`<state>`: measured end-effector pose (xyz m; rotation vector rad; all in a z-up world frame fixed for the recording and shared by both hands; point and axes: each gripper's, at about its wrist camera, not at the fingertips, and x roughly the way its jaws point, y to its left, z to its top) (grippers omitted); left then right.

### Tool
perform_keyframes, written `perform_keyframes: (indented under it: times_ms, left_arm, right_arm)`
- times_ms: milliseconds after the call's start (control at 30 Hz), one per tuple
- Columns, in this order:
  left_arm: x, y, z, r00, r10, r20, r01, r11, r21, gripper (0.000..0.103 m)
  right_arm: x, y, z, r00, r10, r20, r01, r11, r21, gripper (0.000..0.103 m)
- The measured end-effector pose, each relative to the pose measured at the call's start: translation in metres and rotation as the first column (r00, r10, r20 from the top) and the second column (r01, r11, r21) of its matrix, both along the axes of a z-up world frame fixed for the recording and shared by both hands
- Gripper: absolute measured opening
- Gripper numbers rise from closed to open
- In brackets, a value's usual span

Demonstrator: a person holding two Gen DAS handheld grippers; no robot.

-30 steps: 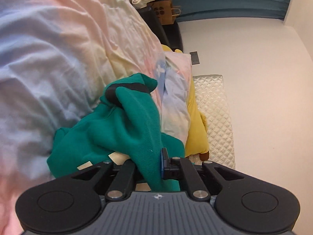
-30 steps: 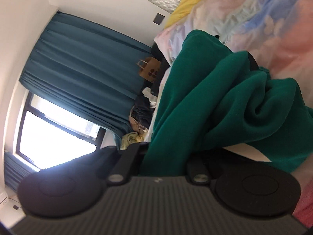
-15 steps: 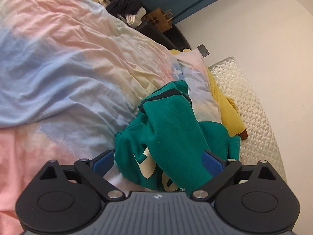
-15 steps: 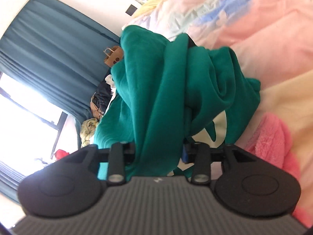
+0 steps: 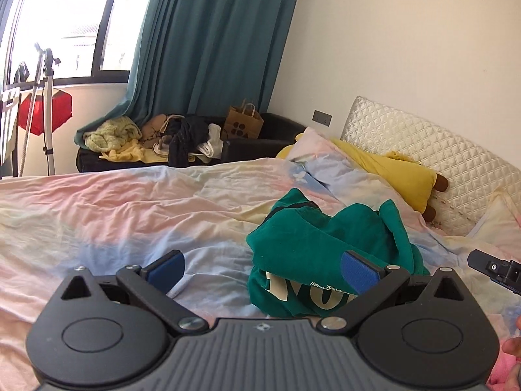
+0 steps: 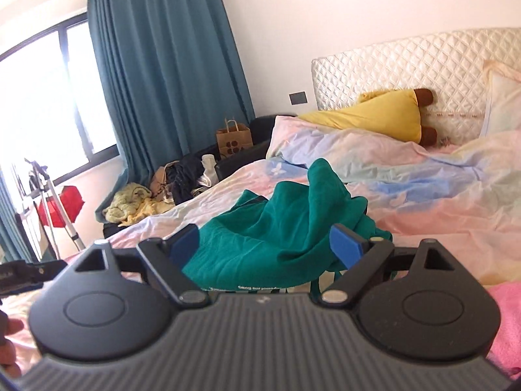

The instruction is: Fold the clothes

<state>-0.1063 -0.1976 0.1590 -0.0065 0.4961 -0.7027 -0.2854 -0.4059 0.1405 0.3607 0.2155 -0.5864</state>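
A green sweatshirt with pale lettering lies crumpled on the pastel duvet. My left gripper stands open just in front of it, nothing between its blue pads; the right pad overlaps the cloth in view. In the right wrist view the same green sweatshirt lies bunched ahead of my right gripper, whose jaws are wide open and hold nothing. The tip of the right gripper shows at the left view's right edge. The left gripper's tip shows at the right view's left edge.
A yellow plush pillow leans on the quilted white headboard. A pink fluffy cloth lies near right. Beyond the bed stand a black bench with piled clothes, a paper bag, teal curtains and a tripod.
Both grippers have let go of the green sweatshirt and opened. It dropped onto the duvet in a heap, and both cameras have swung level and pulled back.
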Motion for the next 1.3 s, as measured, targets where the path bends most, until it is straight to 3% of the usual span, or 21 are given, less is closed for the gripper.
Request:
perform_keyframes:
  times_ms: [200,500,933,1300]
  left_arm:
    - [-0.042,0.021,0.012,0.995,0.002,0.099,-0.005,0.999,0.036,0.103]
    - [-0.082,0.028,0.005,0.990,-0.012,0.143,0.000,0.996,0.084,0.103]
    - [-0.100,0.015,0.015,0.988,-0.027,0.149,0.010,0.993,0.118,0.103]
    - [-0.106,0.019,0.012,0.983,-0.024,0.180,-0.002,0.990,0.141,0.103]
  right_arm:
    - [-0.024,0.057,0.015,0.999,0.014,-0.038,-0.018,0.992,-0.123,0.089]
    - [-0.039,0.081,0.005,0.998,0.005,-0.063,-0.015,0.986,-0.165,0.089]
    - [-0.036,0.078,-0.003,0.996,-0.008,-0.088,-0.006,0.986,-0.165,0.089]
    - [-0.033,0.078,-0.004,0.995,0.062,-0.073,-0.067,0.995,-0.070,0.089]
